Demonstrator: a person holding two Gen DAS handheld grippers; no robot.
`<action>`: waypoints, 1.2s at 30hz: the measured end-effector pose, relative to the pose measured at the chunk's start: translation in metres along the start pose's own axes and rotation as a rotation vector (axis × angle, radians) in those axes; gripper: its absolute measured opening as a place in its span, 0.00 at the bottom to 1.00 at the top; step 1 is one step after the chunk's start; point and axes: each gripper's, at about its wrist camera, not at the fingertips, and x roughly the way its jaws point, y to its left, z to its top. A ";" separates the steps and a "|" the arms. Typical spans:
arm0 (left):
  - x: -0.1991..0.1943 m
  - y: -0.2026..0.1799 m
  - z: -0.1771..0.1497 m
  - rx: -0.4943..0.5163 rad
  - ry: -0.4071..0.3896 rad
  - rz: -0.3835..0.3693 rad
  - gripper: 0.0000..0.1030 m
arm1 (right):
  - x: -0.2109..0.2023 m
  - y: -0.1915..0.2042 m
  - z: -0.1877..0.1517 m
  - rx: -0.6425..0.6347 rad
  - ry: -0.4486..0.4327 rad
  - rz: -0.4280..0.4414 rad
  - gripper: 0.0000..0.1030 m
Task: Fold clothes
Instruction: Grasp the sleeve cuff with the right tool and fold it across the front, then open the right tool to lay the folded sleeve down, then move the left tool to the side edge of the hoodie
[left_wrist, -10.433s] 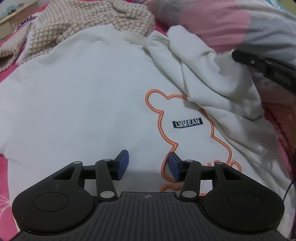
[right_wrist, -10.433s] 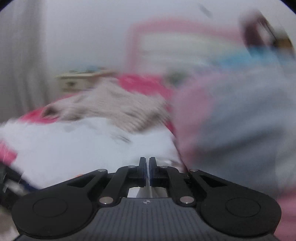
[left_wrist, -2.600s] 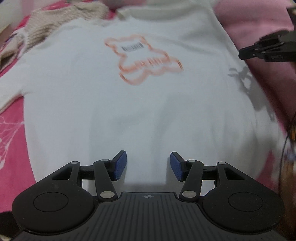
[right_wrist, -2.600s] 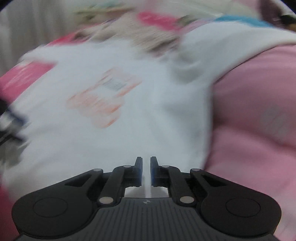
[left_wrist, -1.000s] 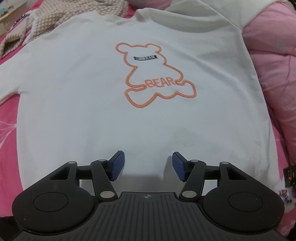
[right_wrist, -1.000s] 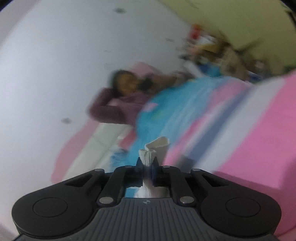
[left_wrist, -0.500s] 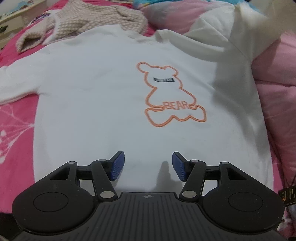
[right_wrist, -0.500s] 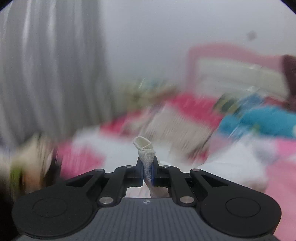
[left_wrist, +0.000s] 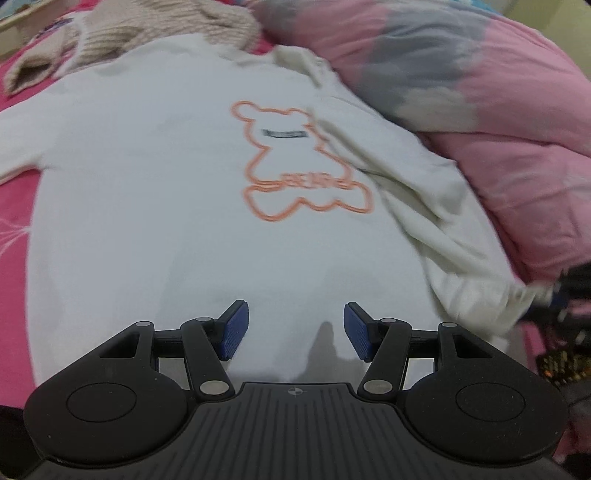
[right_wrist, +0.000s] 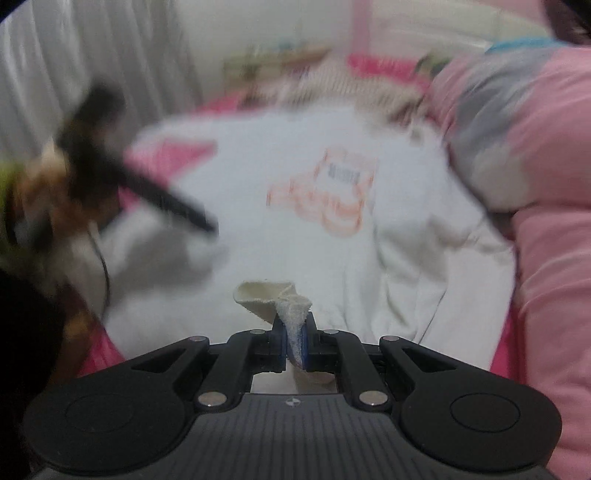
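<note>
A bed with a bright pink sheet (left_wrist: 16, 192) carries a white sweatshirt (left_wrist: 147, 177) spread flat, its orange bear outline (left_wrist: 301, 166) facing up and one sleeve (left_wrist: 424, 206) folded in along the right side. A beige knitted garment (left_wrist: 147, 26) lies bunched at the sweatshirt's collar end, touching it, while a pink-and-grey quilt (left_wrist: 498, 110) is heaped along the right edge.

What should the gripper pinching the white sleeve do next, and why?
Probably lay the sleeve down and let go. The right gripper has its jaws shut on the sleeve's cuff, and the sleeve already drapes inward over the white bear sweatshirt, partly covering the orange bear.
</note>
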 end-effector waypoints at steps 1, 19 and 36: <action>0.000 -0.003 0.000 0.012 0.004 -0.014 0.56 | -0.009 0.000 0.003 0.046 -0.049 0.007 0.08; 0.017 -0.072 -0.028 0.253 0.074 -0.129 0.56 | -0.012 0.000 -0.055 0.158 0.118 0.107 0.29; 0.045 -0.140 -0.058 0.560 0.138 -0.089 0.56 | 0.030 -0.062 0.009 0.225 0.119 -0.200 0.36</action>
